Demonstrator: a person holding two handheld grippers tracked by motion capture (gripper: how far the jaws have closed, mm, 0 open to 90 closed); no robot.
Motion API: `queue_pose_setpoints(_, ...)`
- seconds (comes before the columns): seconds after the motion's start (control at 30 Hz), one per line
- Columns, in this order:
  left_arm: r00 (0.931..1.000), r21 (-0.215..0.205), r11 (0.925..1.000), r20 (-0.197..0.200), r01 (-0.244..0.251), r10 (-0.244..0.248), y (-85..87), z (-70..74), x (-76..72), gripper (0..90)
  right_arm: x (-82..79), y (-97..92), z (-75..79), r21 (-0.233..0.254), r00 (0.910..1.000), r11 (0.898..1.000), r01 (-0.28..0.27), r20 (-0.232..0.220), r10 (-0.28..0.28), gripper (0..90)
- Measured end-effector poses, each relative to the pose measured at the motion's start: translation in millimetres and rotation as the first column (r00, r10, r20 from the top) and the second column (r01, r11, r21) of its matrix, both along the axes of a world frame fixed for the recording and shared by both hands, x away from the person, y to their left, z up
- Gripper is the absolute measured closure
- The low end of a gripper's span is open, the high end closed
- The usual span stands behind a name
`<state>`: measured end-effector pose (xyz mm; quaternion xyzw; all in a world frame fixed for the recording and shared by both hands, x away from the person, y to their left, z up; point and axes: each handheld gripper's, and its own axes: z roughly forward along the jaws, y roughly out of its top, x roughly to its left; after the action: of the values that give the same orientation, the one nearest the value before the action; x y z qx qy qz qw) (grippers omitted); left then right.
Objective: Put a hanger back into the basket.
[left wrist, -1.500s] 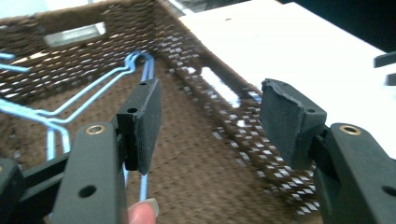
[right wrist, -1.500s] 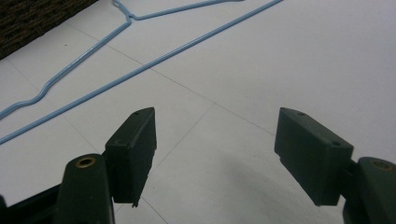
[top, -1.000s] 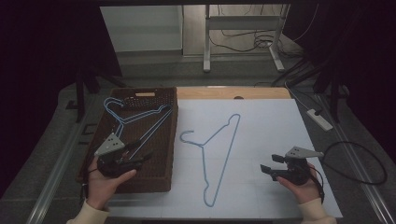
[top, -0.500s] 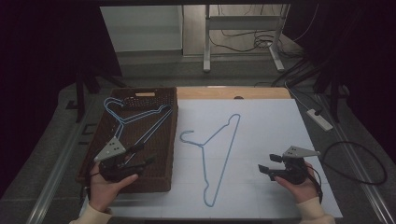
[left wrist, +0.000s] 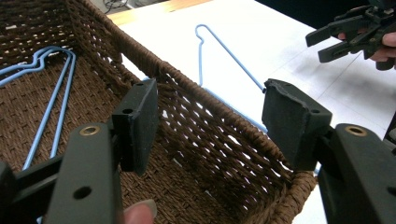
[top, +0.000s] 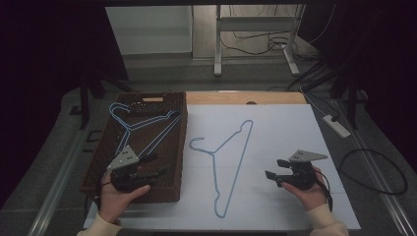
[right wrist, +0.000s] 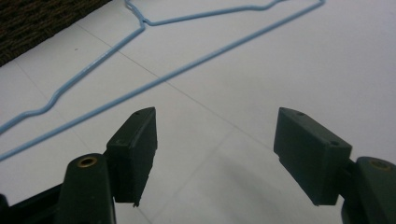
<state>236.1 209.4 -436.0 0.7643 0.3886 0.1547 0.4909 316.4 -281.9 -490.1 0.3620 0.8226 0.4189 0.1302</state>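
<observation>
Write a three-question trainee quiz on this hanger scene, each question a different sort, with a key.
1. True or false: the left claw grips a hanger.
2. Where does the lone blue hanger lie? A) in the basket B) on the white table top C) on the floor
3. Fill in: the brown woven basket holds blue ____.

Key:
1. False; its jaws stand open over the basket, holding nothing.
2. B, between the basket and the right claw.
3. Hangers.

Left gripper [top: 147,167] and right gripper [top: 274,169] both gape, each hand-held low.
</observation>
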Motion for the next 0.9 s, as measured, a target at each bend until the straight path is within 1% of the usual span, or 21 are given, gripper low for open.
queue_pose_setpoints(0.03,1.0,0.0,1.0,0.0,0.0,0.0,0.0,0.0,0.0,37.4,0.0,0.0,0.0,0.0,1.0,1.0,0.0,0.0,0.0,31.5)
queue_pose_setpoints(0.07,1.0,-0.001,1.0,0.0,0.0,0.0,0.2,0.2,-0.1,37.4,1.7,3.9,1.1,-0.006,1.0,1.0,-0.01,0.0,0.01,31.8)
queue_pose_setpoints(0.1,1.0,-0.001,1.0,0.0,0.0,0.0,0.3,0.2,-0.2,37.4,4.8,12.2,2.6,-0.014,0.9996,1.0,-0.027,0.001,0.027,32.4)
queue_pose_setpoints(0.13,1.0,-0.002,1.0,0.0,0.001,-0.001,0.4,0.0,-0.3,37.4,4.8,12.2,2.6,-0.014,0.9996,1.0,-0.027,0.001,0.027,32.4)
queue_pose_setpoints(0.27,1.0,-0.003,1.0,-0.003,0.005,-0.005,1.0,-0.9,-0.2,37.3,10.1,27.7,4.5,-0.04,0.9978,0.997,-0.066,0.0,0.066,34.0)
queue_pose_setpoints(0.33,1.0,-0.008,1.0,-0.004,0.005,-0.005,1.4,-1.1,0.0,37.3,12.2,32.7,4.3,-0.048,0.9969,0.996,-0.078,-0.006,0.078,37.7)
queue_pose_setpoints(0.37,1.0,-0.006,1.0,-0.005,0.003,-0.003,1.6,-1.5,0.4,37.3,15.0,37.9,4.0,-0.051,0.9952,0.994,-0.097,-0.017,0.096,40.7)
queue_pose_setpoints(0.4,1.0,-0.006,1.0,-0.005,0.003,-0.003,1.6,-1.5,0.4,37.3,15.0,37.9,4.0,-0.051,0.9952,0.994,-0.097,-0.017,0.096,40.7)
queue_pose_setpoints(0.43,1.0,-0.007,1.0,-0.007,0.002,-0.002,1.7,-1.9,0.5,37.3,16.3,40.5,4.2,-0.052,0.9943,0.993,-0.105,-0.024,0.104,42.8)
queue_pose_setpoints(0.47,1.0,-0.005,1.0,-0.009,0.002,-0.002,1.5,-2.4,0.6,37.3,19.1,46.4,4.8,-0.046,0.9921,0.991,-0.123,-0.03,0.122,48.0)
queue_pose_setpoints(0.5,1.0,-0.002,1.0,-0.009,0.0,0.0,1.4,-2.8,0.7,37.3,19.1,46.4,4.8,-0.046,0.9921,0.991,-0.123,-0.03,0.122,48.0)
queue_pose_setpoints(0.53,0.9999,-0.002,1.0,-0.01,-0.001,0.001,1.2,-3.1,0.9,37.3,20.6,49.7,5.4,-0.044,0.9908,0.99,-0.132,-0.036,0.13,51.1)
queue_pose_setpoints(0.57,0.9999,-0.002,1.0,-0.011,-0.002,0.002,1.0,-3.3,1.0,37.3,24.3,56.9,6.1,-0.048,0.9885,0.988,-0.145,-0.053,0.142,63.5)
queue_pose_setpoints(0.6,0.9999,-0.002,1.0,-0.011,-0.004,0.004,0.8,-3.5,1.2,37.3,24.3,56.9,6.1,-0.048,0.9885,0.988,-0.145,-0.053,0.142,63.5)
queue_pose_setpoints(0.67,0.9999,-0.001,1.0,-0.011,-0.004,0.004,0.9,-3.8,1.5,37.3,28.7,65.4,6.5,-0.086,0.9874,0.986,-0.145,-0.076,0.139,75.7)
queue_pose_setpoints(0.73,0.9999,-0.001,1.0,-0.014,-0.005,0.005,1.3,-4.6,2.1,37.3,32.6,75.0,7.1,-0.108,0.9841,0.98,-0.165,-0.084,0.156,85.9)
queue_pose_setpoints(0.77,0.9999,-0.001,1.0,-0.015,-0.005,0.005,1.3,-5.3,2.3,37.3,38.5,86.9,7.2,-0.144,0.9831,0.974,-0.173,-0.086,0.162,90.0)
queue_pose_setpoints(0.8,0.9998,-0.001,1.0,-0.017,-0.005,0.005,1.4,-5.6,2.4,37.3,38.5,86.9,7.2,-0.144,0.9831,0.974,-0.173,-0.086,0.162,90.0)
queue_pose_setpoints(0.9,0.9998,-0.003,1.0,-0.019,-0.004,0.004,1.0,-6.5,2.4,37.3,49.0,100.6,5.5,-0.186,0.9821,0.966,-0.179,-0.092,0.165,90.0)
